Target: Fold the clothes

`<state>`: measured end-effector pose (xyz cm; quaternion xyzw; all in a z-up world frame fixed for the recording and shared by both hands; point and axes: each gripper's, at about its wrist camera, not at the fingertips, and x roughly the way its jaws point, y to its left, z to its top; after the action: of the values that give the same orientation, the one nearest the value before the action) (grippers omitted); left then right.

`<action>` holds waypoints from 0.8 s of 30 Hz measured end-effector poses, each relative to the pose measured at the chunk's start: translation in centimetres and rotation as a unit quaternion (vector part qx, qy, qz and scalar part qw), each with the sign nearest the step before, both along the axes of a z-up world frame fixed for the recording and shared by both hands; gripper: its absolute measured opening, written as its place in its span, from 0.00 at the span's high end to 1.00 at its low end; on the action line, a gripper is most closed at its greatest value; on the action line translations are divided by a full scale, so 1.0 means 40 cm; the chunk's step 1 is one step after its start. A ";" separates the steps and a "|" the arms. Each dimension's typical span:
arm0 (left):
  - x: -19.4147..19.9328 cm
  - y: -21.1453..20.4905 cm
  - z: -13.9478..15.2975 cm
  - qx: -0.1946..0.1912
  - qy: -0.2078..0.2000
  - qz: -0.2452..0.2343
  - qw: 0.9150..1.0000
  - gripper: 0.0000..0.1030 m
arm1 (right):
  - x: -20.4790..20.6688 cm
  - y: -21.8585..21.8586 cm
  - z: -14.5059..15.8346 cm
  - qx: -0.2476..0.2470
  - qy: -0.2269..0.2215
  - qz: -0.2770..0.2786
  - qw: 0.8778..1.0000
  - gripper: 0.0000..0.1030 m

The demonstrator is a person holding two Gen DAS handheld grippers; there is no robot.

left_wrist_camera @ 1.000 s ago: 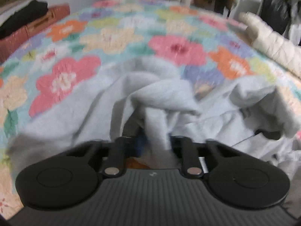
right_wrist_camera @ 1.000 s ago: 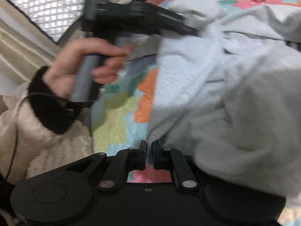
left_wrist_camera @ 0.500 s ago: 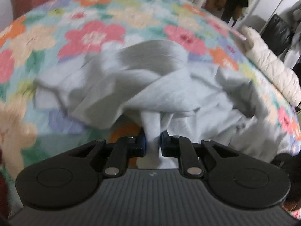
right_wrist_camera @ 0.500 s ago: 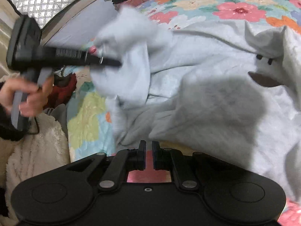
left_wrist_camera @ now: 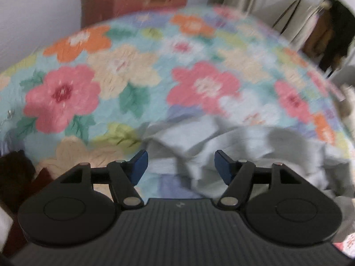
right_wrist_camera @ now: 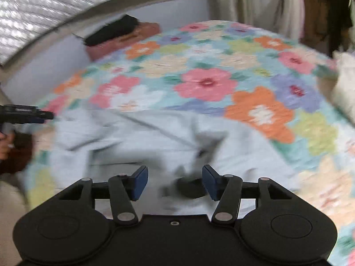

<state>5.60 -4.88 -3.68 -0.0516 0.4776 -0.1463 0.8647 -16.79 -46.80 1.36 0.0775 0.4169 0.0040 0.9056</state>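
A rumpled pale grey cotton garment (right_wrist_camera: 142,139) is lying on the near part of a quilted bedspread printed with big pink, orange and cream flowers (right_wrist_camera: 206,82). The left gripper (left_wrist_camera: 178,163), black with blue pads, is hovering just over the garment's left edge with its jaws spread wide and grasping nothing; grey folds (left_wrist_camera: 221,146) are showing between and beyond its fingers. The right gripper (right_wrist_camera: 174,179) is likewise standing released over the near middle of the cloth, where a dark round patch (right_wrist_camera: 190,187) is sitting between its fingers. At the far left of the right wrist view, the other tool (right_wrist_camera: 26,116) is poking in beside the garment's left end. A reddish box topped with a black cloth (right_wrist_camera: 117,33) is resting at the far left edge of the bed.
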 end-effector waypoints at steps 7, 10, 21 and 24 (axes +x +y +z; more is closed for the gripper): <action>0.098 -0.072 -0.083 0.099 -0.016 -0.071 0.992 0.27 | 0.057 -0.069 -0.039 -0.015 0.013 -0.054 0.998 0.34; 0.126 -0.109 -0.117 0.100 -0.029 -0.105 0.989 0.22 | 0.092 -0.073 -0.073 -0.054 0.051 -0.088 0.993 0.24; 0.174 -0.150 -0.122 -0.016 -0.049 -0.120 0.991 0.86 | 0.169 -0.217 -0.217 -0.025 0.078 -0.124 0.989 0.88; 0.204 -0.196 -0.092 0.005 -0.069 -0.139 0.988 0.86 | 0.174 -0.254 -0.186 -0.006 0.053 -0.138 0.989 0.90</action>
<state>13.75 -12.74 -7.38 0.0297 0.4201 -0.2665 0.8669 -9.83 -56.98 -6.08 0.1294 0.4497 -0.1276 0.8745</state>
